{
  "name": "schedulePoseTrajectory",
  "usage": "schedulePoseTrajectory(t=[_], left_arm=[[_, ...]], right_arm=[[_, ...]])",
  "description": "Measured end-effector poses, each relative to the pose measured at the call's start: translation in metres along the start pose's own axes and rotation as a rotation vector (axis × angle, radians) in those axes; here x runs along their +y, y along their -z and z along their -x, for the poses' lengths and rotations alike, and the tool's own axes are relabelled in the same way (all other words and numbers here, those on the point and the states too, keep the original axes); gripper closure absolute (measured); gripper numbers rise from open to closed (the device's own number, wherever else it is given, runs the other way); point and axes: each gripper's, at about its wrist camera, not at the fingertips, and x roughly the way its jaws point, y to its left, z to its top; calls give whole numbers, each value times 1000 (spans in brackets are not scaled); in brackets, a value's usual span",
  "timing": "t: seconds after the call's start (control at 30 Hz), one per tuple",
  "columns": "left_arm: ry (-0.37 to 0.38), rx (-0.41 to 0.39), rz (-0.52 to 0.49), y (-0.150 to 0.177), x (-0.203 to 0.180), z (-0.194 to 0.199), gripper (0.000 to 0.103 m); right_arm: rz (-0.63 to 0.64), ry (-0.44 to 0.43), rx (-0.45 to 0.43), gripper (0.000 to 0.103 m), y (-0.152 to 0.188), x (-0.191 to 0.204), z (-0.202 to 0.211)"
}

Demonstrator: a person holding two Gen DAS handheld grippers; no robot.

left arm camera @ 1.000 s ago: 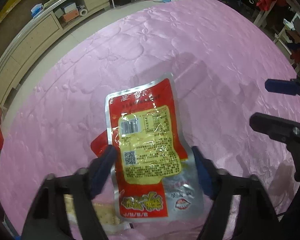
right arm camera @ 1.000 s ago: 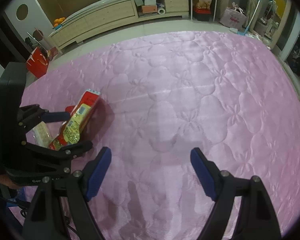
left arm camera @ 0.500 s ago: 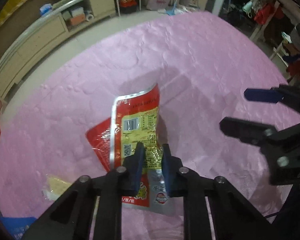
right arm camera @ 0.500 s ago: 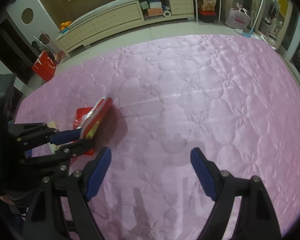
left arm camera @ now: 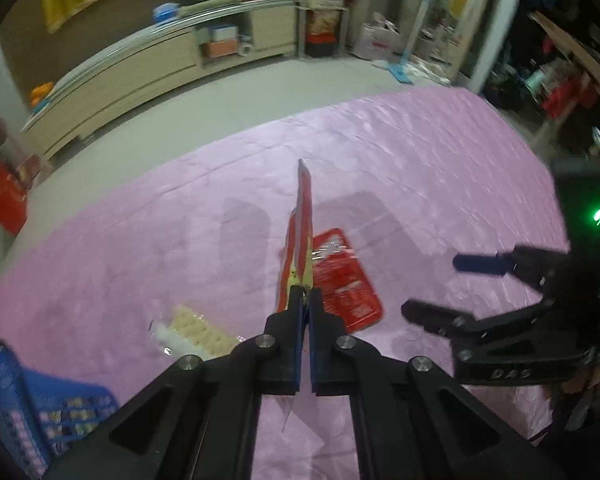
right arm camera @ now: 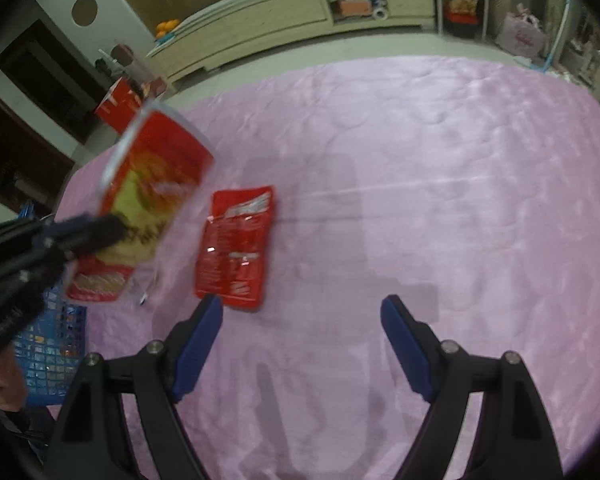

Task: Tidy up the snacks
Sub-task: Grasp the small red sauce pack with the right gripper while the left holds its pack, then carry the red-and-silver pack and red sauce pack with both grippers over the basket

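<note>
- Since a second ago the left gripper (left arm camera: 305, 300) has clamped onto the red-and-yellow snack pouch (right arm camera: 148, 196) that lay flat on the pink bed cover (right arm camera: 420, 168), and lifted it clear; the pouch now hangs edge-on between the pads in the left wrist view.
- Far left, a blue basket (left arm camera: 28, 412) sits at the edge of the bed, apparently with packets already inside; it is probably where the snacks are meant to go, which would explain lifting the pouch on this side.
- Just right of the basket, a clear pack of pale biscuits (left arm camera: 198, 330) lies flat on the cover, untouched.
- The held pouch is pinched near its lower end, so most of it stands above the pads, free to swing.
- Next, a smaller red packet (right arm camera: 236, 246) lies flat on the cover, uncovered now that the pouch is up.
- Rightmost, the right gripper (right arm camera: 300, 332) hovers with its jaws spread wide and nothing between them, just short of the red packet: likely positioned to take it next.
</note>
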Motion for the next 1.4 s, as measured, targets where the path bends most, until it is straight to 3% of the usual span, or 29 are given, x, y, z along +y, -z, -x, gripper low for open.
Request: schedulePoseTrajectory(t=[0.23, 0.47, 0.6, 0.8, 0.93, 0.97, 1.07, 1.2, 1.4], left_arm=[[-8, -47, 72, 10, 27, 24, 101], [-62, -25, 105, 16, 39, 20, 101], [-92, 3, 134, 22, 52, 13, 101], [-116, 39, 160, 27, 57, 2, 101], [-110, 53, 183, 31, 61, -1, 101], [-113, 53, 181, 32, 60, -1, 101], [-111, 51, 179, 33, 56, 3, 101], [-96, 39, 186, 38, 52, 9, 101], [-49, 18, 199, 47, 46, 28, 101]], right_arm=[[38, 20, 59, 18, -29, 26, -19], [109, 93, 118, 18, -53, 57, -52], [175, 191, 129, 18, -59, 76, -69], [218, 212, 125, 19, -59, 95, -78], [281, 223, 109, 45, -49, 105, -73], [293, 218, 109, 58, -47, 108, -72], [320, 195, 112, 76, -40, 112, -66], [261, 111, 104, 80, -33, 103, -48], [245, 92, 34, 80, -27, 103, 8]])
